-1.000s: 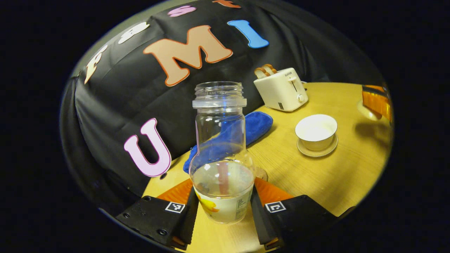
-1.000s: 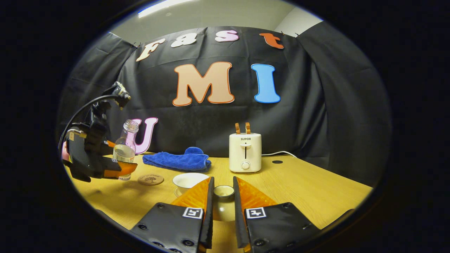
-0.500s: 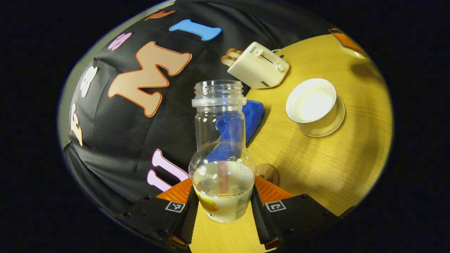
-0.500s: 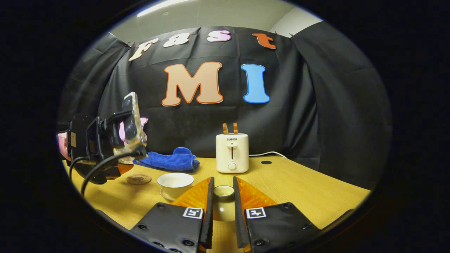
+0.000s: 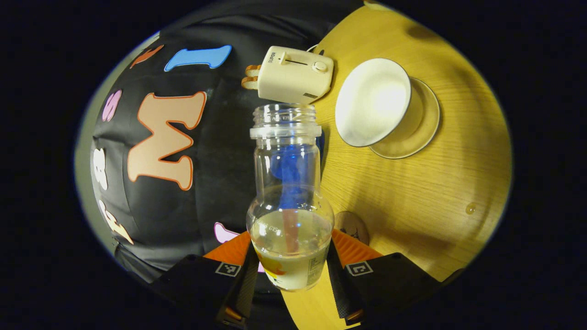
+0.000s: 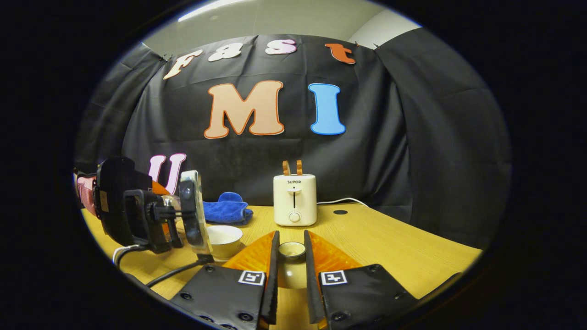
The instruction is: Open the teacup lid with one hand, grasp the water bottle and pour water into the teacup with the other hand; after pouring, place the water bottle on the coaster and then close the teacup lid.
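My left gripper (image 5: 291,250) is shut on a clear, capless water bottle (image 5: 290,183) with water in its lower part. The bottle is tipped over sideways, its mouth close to the open white teacup (image 5: 372,101) on its saucer (image 5: 424,133). No stream of water is visible. The round cork coaster (image 5: 351,227) lies on the table by the right finger. My right gripper (image 6: 291,244) is shut on the teacup lid (image 6: 292,270), held by its knob above the table. In the right gripper view the left gripper's housing (image 6: 133,206) leans beside the teacup (image 6: 224,238) and hides most of the bottle.
A cream toaster (image 6: 294,199) with toast stands at the back of the wooden table (image 6: 390,243). A blue cloth (image 6: 227,211) lies behind the cup. A cable (image 6: 160,275) trails from the left gripper's housing. A water drop (image 5: 470,208) sits on the table.
The left gripper has rolled further over and come closer to the teacup, tilting the bottle toward it. The right gripper keeps the lid almost still.
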